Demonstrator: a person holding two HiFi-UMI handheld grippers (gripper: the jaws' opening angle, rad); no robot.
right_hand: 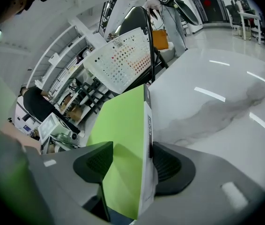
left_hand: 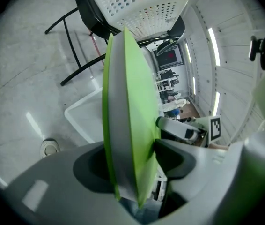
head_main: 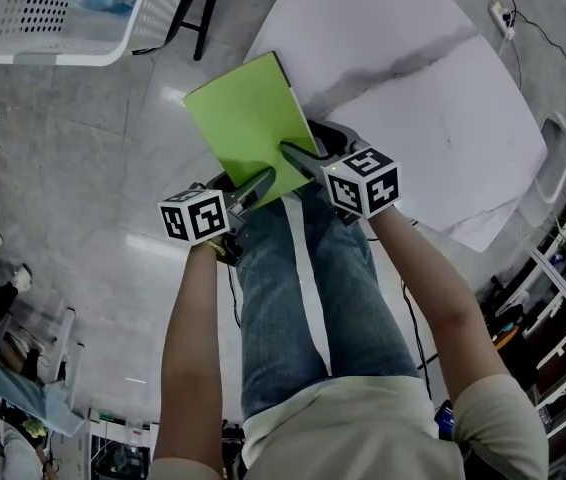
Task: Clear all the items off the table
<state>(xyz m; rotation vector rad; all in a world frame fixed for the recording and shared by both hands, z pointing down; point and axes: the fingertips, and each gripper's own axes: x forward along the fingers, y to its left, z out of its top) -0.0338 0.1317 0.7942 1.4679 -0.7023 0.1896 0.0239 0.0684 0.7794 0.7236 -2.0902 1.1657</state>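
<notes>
we are holding a green book up in the air with both grippers, off the desk. in the head view it is hanging over the floor just ahead of our jeans. the white desk is lying to its upper right and a white basket is sitting well apart at upper left. the book is tilting, with its near edge down toward us and its far corner pointing away.

the left gripper is biting the book's near edge from the left, and the right gripper is taking it from the right, just beside the first. the marker cubes are sitting close together, left and right.

in the left gripper view the book is standing edge-on between the fingers of the left gripper. the right pad is pressing on the green cover and the left pad is meeting the other side, so we are reading it as clamped. the basket is showing above on a dark chair frame.

in the right gripper view the fingers of the right gripper are clamping the book. one pad is on the green cover and the other is on the white page edge. the basket is showing behind it.
</notes>
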